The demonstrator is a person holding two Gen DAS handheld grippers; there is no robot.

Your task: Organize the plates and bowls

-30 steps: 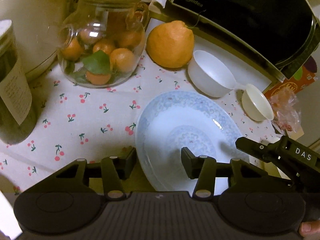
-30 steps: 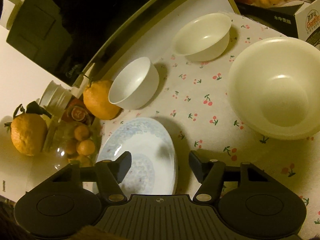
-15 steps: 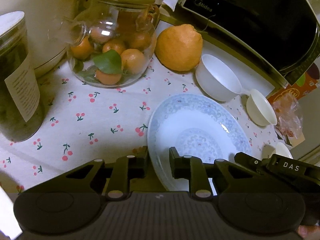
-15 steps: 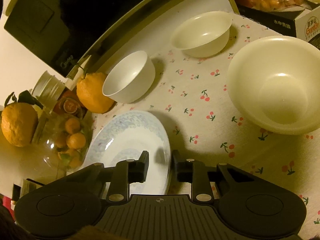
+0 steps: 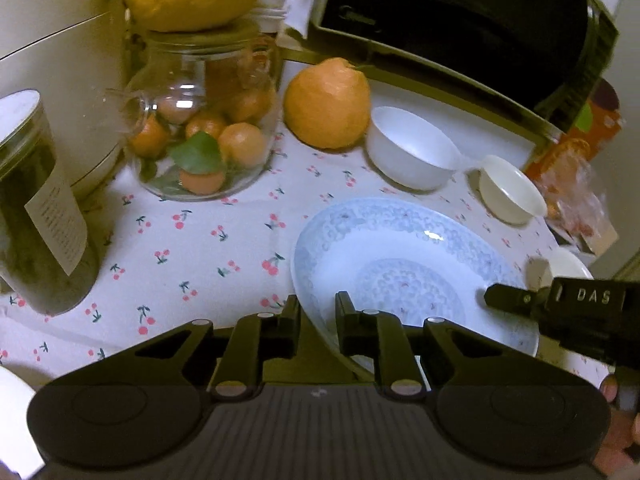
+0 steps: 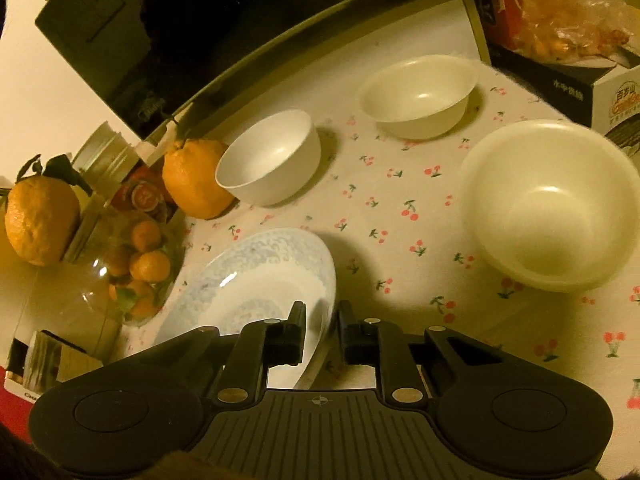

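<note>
Step in hand: two-handed grasp on the blue-patterned plate (image 5: pixel 408 264), which sits on the table (image 5: pixel 180 248) with its cherry-print cloth. Left hand-held gripper (image 5: pixel 318 314) straddles the plate's near-left rim, one finger outside, one over the inside; its jaws have just been closing and now pinch the rim. Right hand-held gripper (image 6: pixel 322 330) does the same on the opposite rim, jaws just closed down too, rim clamped between them. In the right wrist view the plate (image 6: pixel 256 276) looks tipped, the gripped edge raised a little, though fisheye makes that hard to call.

Next move, as I judge it: lift the plate level with both hands together, keep both pinches firm, then carry it to a stacking spot. Uneven lift risks twisting it out of a grip, glazed rim looks slippery.

Other task items: small white bowl (image 6: pixel 270 158) behind the plate, touching or just beside the large orange (image 6: pixel 194 178); cream bowl (image 6: pixel 420 96) further right; large cream bowl (image 6: pixel 548 204) on the right, well apart from the plate.

Around: glass jar of small oranges (image 5: pixel 200 128) with another large citrus on its lid, dark jar with paper label (image 5: pixel 36 216) at left, microwave (image 5: pixel 460 16) at the back, snack box (image 6: pixel 560 40) at right rear.

In the way: white bowl and orange crowd the plate's far side; glass jar near its left. Straight-up lift looks clear.
</note>
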